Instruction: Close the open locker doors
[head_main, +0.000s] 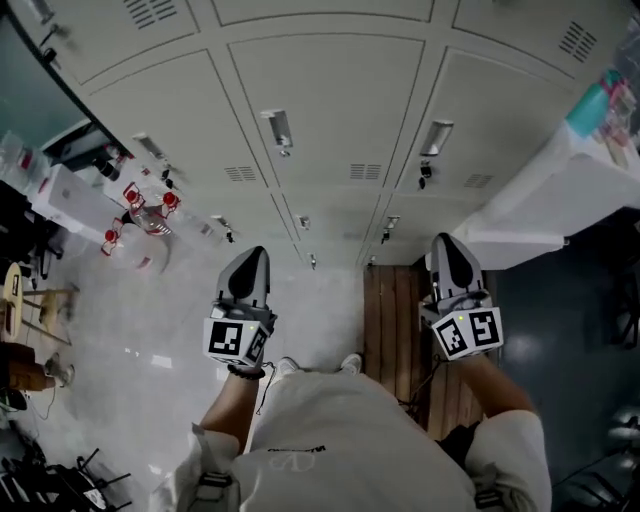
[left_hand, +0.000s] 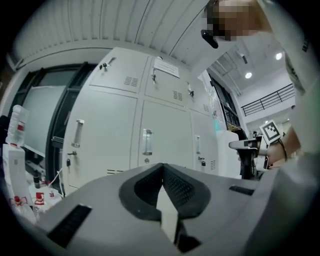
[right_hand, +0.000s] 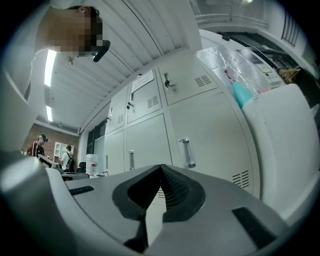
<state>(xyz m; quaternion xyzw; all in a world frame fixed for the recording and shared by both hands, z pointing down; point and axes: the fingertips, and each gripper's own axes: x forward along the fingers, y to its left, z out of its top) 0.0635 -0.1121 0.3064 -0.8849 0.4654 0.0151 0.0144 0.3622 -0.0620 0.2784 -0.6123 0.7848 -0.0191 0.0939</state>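
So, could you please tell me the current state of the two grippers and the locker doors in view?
left gripper: shut, nothing between its jaws.
right gripper: shut, nothing between its jaws.
locker doors: all those in view closed, flush with their frames.

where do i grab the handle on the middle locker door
Take the handle at mid-length, coming straight at the door from the front, jaws to its left and right. It looks like an upright bar standing off the closed door, so its two sides are free.
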